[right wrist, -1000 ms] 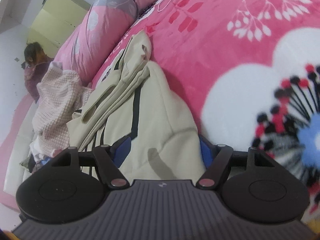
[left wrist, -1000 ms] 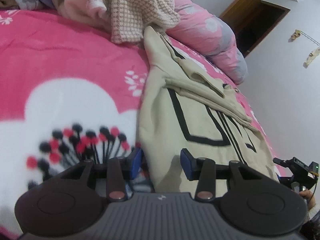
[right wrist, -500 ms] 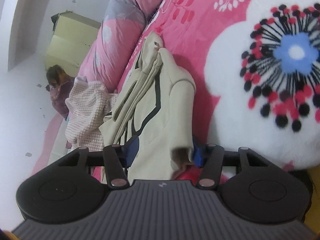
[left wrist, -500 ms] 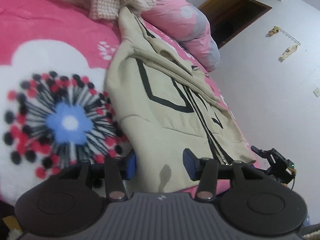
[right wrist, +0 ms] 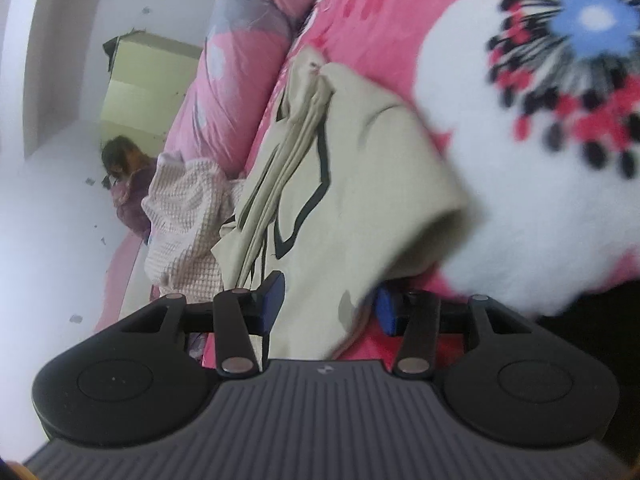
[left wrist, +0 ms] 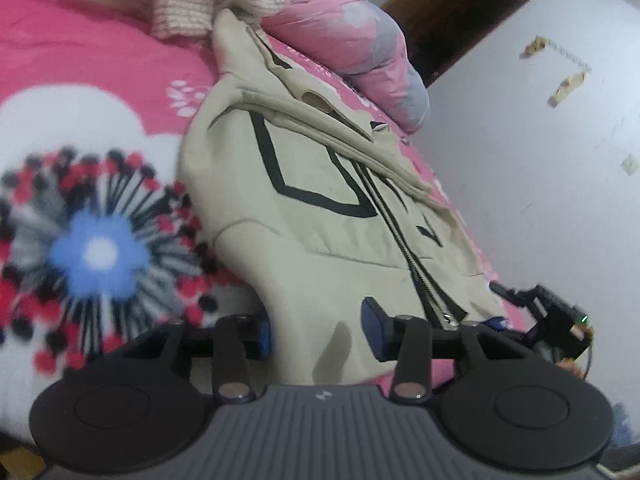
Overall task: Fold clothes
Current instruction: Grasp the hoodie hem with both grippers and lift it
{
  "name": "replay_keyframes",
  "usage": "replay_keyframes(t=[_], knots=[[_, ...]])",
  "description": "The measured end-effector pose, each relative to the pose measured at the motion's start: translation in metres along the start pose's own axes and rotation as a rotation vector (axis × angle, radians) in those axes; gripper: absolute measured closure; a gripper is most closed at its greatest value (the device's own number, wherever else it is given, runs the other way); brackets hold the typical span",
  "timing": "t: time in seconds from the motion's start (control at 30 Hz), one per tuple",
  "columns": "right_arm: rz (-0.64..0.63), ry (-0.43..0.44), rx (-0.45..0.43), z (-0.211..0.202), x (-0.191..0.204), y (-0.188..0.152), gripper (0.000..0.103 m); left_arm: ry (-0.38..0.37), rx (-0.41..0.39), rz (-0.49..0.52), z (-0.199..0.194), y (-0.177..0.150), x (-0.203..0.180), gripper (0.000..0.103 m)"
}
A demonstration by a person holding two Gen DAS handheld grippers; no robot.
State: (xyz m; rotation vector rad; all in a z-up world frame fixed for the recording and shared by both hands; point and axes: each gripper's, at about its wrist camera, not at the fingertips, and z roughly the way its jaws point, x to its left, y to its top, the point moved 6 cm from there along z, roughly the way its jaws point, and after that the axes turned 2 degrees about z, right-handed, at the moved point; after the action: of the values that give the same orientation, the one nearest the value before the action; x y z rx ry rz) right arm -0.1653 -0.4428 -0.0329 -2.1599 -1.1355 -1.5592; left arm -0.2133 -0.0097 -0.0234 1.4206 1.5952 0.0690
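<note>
A beige zip-up jacket (left wrist: 320,220) with black lines lies flat on the pink flowered blanket (left wrist: 80,60), a sleeve folded across its chest. My left gripper (left wrist: 316,326) is at the near hem beside the zipper's end. Its jaws are closing with hem cloth between the blue pads, which do not clamp it. In the right wrist view the jacket (right wrist: 360,184) curls up at its near corner. My right gripper (right wrist: 330,304) straddles that corner at the bed's edge. Its jaws are closing too, and the cloth hides part of the right pad.
A pink-and-white knitted garment (left wrist: 216,4) is heaped behind the jacket's collar, next to a rolled pink duvet (left wrist: 352,52). A person (right wrist: 128,184) sits on the floor far back. A black device with a green light (left wrist: 560,316) sits by the jacket's right hem. The white wall runs close along the bed's right side.
Both grippers have drawn back from over the jacket's middle to its near hem. Their jaws have narrowed. The right view has rolled, and the jacket's corner now bunches between its fingers.
</note>
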Motion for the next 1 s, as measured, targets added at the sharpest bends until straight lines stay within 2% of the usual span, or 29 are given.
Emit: replay_keyframes(t=[0.23,0.27,0.3,0.33,0.63,0.83,1.0], knots=[[-0.02,-0.042,-0.037,0.02,0.005,0.01,0.067,0.083,-0.022,0.041,0.017,0.012,-0.003,0.087],[-0.022,-0.046,-0.045,0.022,0.006,0.01,0.077,0.093,-0.03,0.051,0.016,0.013,-0.005,0.088],[-0.028,-0.05,-0.057,0.022,0.007,0.01,0.092,0.102,-0.038,0.062,0.015,0.014,-0.007,0.09],[-0.038,-0.042,-0.074,0.02,0.01,0.011,0.097,0.102,-0.057,0.067,0.009,0.016,-0.01,0.092],[-0.146,0.04,-0.181,-0.004,0.051,0.009,0.1,0.086,-0.226,0.133,-0.047,0.038,-0.045,0.096],[-0.175,0.082,-0.202,-0.025,0.062,-0.002,0.1,0.052,-0.244,0.161,-0.073,0.036,-0.059,0.098],[-0.195,0.098,-0.213,-0.052,0.073,-0.023,0.1,0.015,-0.236,0.176,-0.098,0.024,-0.067,0.098]])
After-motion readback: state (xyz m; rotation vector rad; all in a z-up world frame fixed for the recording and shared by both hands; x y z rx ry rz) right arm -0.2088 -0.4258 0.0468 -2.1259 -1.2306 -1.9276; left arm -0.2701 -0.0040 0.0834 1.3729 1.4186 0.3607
